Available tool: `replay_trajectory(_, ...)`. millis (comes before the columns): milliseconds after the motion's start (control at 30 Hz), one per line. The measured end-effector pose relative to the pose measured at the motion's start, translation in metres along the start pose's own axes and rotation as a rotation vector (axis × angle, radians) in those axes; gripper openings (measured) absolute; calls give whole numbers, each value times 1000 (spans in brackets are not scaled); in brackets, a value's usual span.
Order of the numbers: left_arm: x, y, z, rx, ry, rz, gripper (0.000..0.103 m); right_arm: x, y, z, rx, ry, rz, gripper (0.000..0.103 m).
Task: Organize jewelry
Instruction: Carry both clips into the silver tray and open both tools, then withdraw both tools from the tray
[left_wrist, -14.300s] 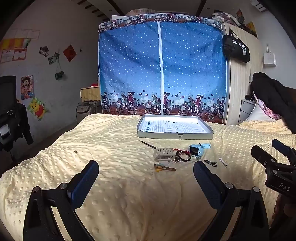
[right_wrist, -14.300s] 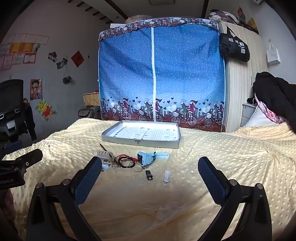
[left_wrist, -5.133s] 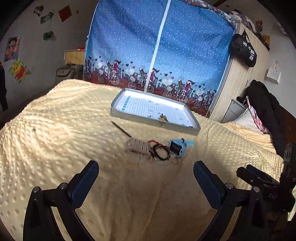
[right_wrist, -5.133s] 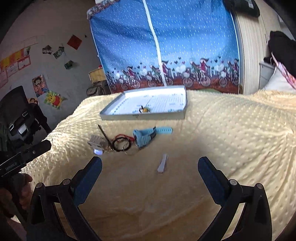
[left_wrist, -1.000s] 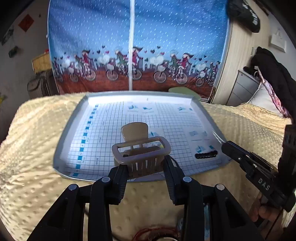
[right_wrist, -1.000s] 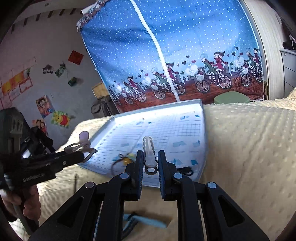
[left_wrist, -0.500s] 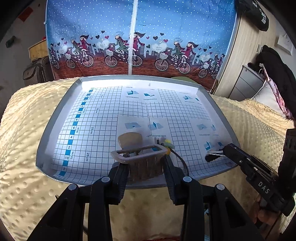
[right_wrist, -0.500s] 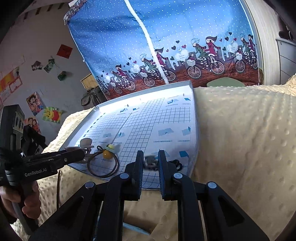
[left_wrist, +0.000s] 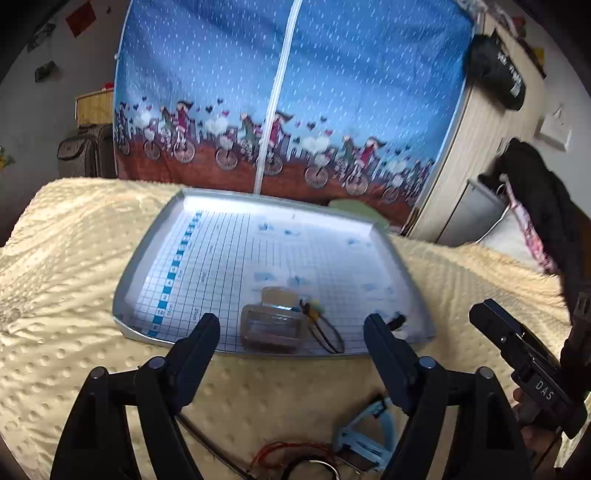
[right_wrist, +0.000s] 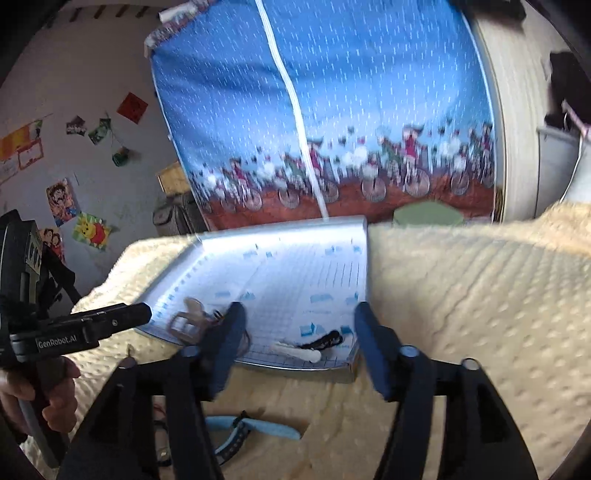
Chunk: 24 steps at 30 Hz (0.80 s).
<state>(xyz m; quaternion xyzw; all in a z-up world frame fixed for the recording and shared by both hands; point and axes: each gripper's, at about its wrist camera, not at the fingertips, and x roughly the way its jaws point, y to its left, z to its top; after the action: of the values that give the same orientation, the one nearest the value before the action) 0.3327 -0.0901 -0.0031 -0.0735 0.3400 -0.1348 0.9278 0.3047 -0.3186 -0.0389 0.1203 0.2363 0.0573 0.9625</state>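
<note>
Both my tongs spread, empty: left tongs (left_wrist: 291, 341), right tongs (right_wrist: 299, 328). Landmark: grid-lined tray (left_wrist: 155, 236) on the bed (left_wrist: 66, 266).

Inside the tray's near edge: beige claw clip (left_wrist: 273, 325), black hair tie with yellow bead (left_wrist: 325, 332), white clip (right_wrist: 297, 352), small black clip (right_wrist: 325, 339).

Outside the near edge: blue watch (left_wrist: 364, 439), red cords (left_wrist: 291, 452).

Judgement: watch light, face rigid, strap floppy; pinch the face across its sides. Cords limp, likely to snag; take them bunched.

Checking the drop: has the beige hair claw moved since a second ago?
Yes. The hair claw was held between the left gripper's fingers above the near rim of the tray; now it lies on the tray's grid, fingers open.
</note>
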Motion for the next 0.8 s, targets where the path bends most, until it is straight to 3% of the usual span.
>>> replay_trajectory(167,-59,-4,-9,31,-148,16,103,-54,16,7,-4,-126,42,101)
replay_trajectory(267,-101,-6,-16,60,-252,26,103,-85,30,7,-32,-193,57,102)
replay_trajectory(467,-168,-1,-31,49,-347,39,103,-140,64,1,-119,-232,76,102)
replay_trajectory(800,-229,6,-83,49,-387,69,103,-204,92,-34,-165,-212,70,102)
